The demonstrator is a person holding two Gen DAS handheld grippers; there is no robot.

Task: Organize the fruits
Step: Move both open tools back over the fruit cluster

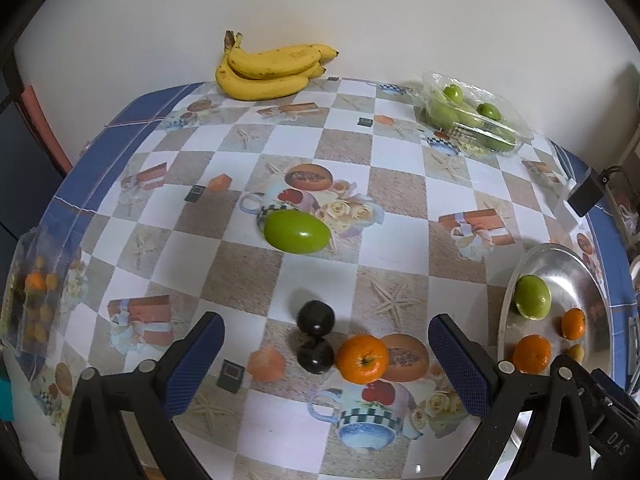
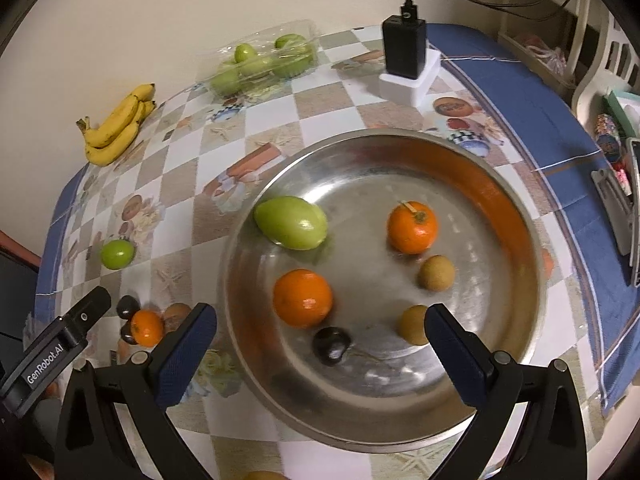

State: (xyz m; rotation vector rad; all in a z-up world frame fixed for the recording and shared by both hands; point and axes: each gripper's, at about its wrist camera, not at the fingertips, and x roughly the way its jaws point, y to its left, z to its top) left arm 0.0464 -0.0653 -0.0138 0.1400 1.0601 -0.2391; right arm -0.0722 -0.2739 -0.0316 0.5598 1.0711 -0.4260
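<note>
A table (image 1: 248, 280) is covered by a checkered cloth printed with teapots, gift boxes and starfish, bordered in blue, and is set against a plain cream wall. A bunch of bananas (image 1: 268, 68) is laid at the far edge by the wall, and a clear plastic tray of green fruits (image 1: 476, 120) is placed further along it. A black charger (image 2: 404, 46) is stood on a white block nearby.

The left gripper (image 1: 326, 364) is held low over the cloth with its jaws spread wide and nothing between them; a mandarin (image 1: 362, 358) and two dark plums (image 1: 315, 338) touching it are seen between the fingers, and a green mango (image 1: 297, 231) lies beyond. The right gripper (image 2: 320, 354) is poised over a metal bowl (image 2: 516, 208), likewise released. Inside the bowl are held a green fruit (image 2: 291, 227), two oranges (image 2: 303, 298), a dark plum (image 2: 331, 346) and two small brownish fruits (image 2: 436, 273).

A clear bag of small fruits (image 1: 34, 300) at the left edge is blurred.
</note>
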